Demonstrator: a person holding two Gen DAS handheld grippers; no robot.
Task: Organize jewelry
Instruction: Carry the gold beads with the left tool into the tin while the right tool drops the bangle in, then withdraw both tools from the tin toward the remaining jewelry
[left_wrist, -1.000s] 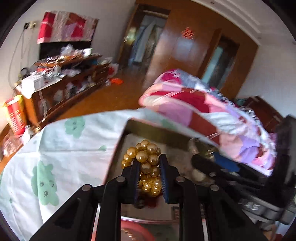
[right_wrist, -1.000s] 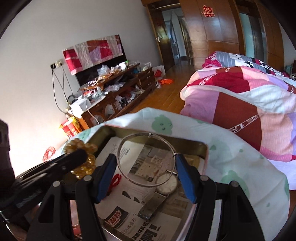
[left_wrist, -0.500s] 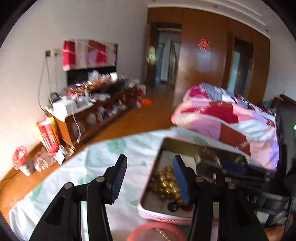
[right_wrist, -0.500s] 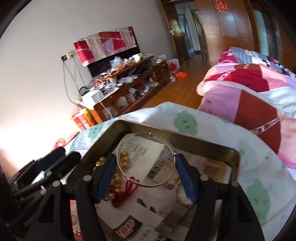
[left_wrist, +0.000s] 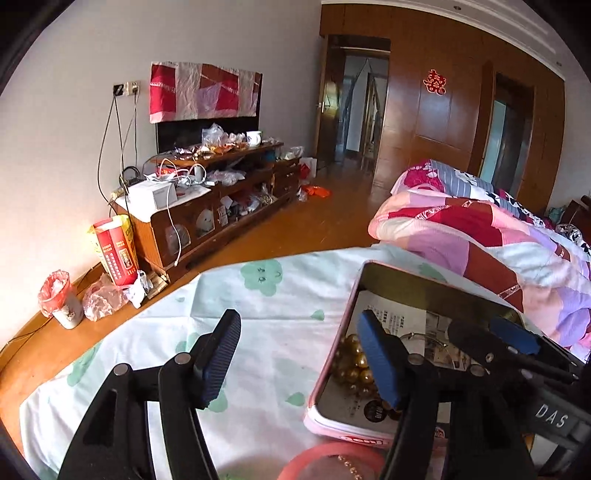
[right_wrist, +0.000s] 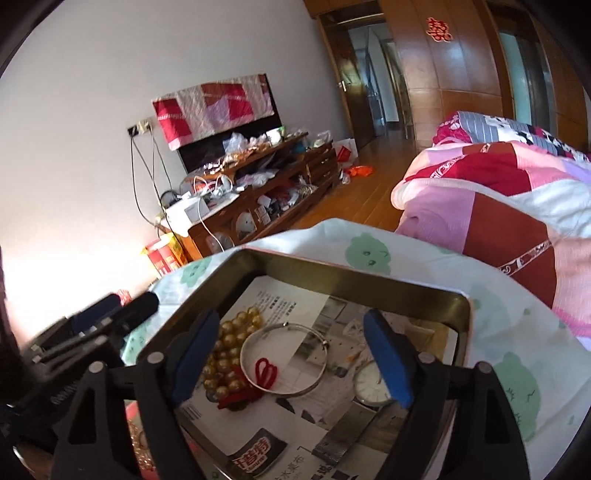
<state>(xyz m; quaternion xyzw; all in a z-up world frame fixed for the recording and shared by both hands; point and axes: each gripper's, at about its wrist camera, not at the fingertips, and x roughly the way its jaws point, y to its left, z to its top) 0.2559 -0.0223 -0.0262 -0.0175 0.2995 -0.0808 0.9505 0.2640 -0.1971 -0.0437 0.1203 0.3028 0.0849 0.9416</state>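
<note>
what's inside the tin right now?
In the tin: gold bead bracelet, silver bangle over its red tassel, a watch, printed paper lining. Right jaws hide some floor.

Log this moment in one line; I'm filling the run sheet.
left gripper: open, empty | right gripper: open, empty | gold bead bracelet, silver bangle, watch: in tin

"DAS" on right hand-held gripper (left_wrist: 491, 341)
</note>
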